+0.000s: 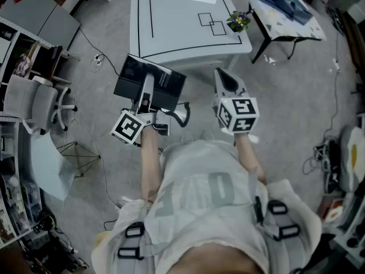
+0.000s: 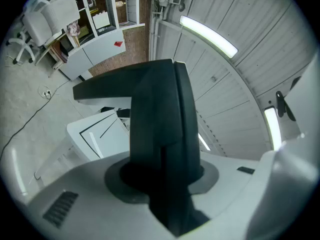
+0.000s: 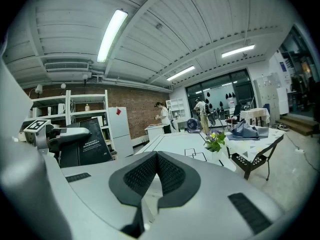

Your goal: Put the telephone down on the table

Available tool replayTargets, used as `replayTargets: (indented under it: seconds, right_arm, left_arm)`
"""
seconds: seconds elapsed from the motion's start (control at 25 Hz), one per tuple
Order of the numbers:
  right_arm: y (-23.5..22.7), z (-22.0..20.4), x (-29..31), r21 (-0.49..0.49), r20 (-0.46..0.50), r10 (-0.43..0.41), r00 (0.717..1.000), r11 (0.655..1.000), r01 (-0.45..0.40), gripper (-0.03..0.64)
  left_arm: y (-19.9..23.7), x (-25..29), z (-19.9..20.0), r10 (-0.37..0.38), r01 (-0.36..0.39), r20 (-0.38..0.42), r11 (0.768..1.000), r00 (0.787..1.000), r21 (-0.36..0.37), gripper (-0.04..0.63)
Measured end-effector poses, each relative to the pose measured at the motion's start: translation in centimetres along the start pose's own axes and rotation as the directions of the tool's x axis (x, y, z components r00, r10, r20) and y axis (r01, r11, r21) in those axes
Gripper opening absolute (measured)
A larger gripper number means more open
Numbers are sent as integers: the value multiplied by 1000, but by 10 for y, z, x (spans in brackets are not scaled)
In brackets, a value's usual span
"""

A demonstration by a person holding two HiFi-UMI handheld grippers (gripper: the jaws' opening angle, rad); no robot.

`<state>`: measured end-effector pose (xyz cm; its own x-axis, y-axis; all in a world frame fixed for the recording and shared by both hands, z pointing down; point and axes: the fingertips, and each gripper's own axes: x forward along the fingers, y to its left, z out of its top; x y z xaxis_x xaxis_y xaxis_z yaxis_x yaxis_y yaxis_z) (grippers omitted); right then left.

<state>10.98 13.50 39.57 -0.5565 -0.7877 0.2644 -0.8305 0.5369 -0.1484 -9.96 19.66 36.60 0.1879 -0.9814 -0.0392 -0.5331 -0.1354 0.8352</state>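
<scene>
The flat black rectangular telephone (image 1: 132, 76), with small white print on one face, hangs in the air over the grey floor, just short of the near edge of the white table with black line markings (image 1: 177, 33). The left gripper (image 1: 147, 84) is clamped on it, jaws partly apart with the slab pinched edge-on between them. The right gripper (image 1: 223, 76) hovers beside it, jaws closed together on nothing. A small pot of flowers (image 1: 238, 21) stands at the table's right corner. The carry appears to be in hand; next the telephone likely needs reaching forward over the tabletop, lowering flat, then letting go.
</scene>
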Motion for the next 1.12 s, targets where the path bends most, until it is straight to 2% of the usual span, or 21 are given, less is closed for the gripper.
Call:
replayTargets:
  seconds: [0.56, 0.76, 0.88, 1.04, 1.12]
  right_arm:
    - [4, 0, -8, 6, 31, 18, 999, 1000, -18, 8]
    - [12, -1, -5, -17, 38, 0, 999, 1000, 1, 8]
    - [18, -4, -4, -3, 28, -4, 1000, 1000, 5, 8]
    - [29, -13, 1, 13, 10, -13, 1000, 1000, 13, 8]
    - [33, -21, 2, 1, -2, -27, 1000, 1000, 27, 8]
  left_arm:
    - [-10, -1, -2, -61, 61, -2, 998, 998, 17, 156]
    - [-10, -4, 2, -91, 91, -1, 996, 996, 10, 156]
    - [-14, -7, 10, -140, 141, -9, 990, 990, 32, 156]
    - [-18, -15, 20, -243, 244, -28, 967, 970, 69, 156]
    - [-14, -18, 23, -259, 262, -43, 962, 965, 74, 156]
